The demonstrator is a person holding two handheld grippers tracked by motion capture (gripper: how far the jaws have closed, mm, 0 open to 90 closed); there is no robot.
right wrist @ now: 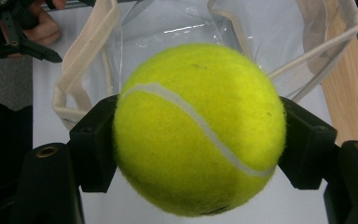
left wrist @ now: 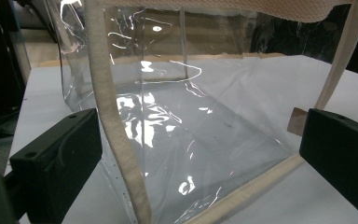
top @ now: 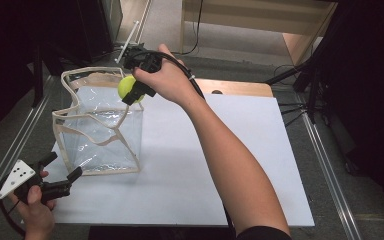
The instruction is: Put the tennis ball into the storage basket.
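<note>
My right arm reaches forward, and my right gripper (top: 130,90) points down with its jaws clamped tight. My left gripper (top: 62,172) sits low near me, jaws spread wide, my left hand (top: 35,205) wrapped round its grip.

I count one fuzzy yellow-green tennis ball (right wrist: 199,128) with a white seam. One clear plastic tote bag (top: 102,132) with beige fabric trim and two beige strap handles. Two black two-jaw grippers: left gripper (top: 64,173), right gripper (top: 131,90). One white rectangular table mat (top: 190,175).
</note>
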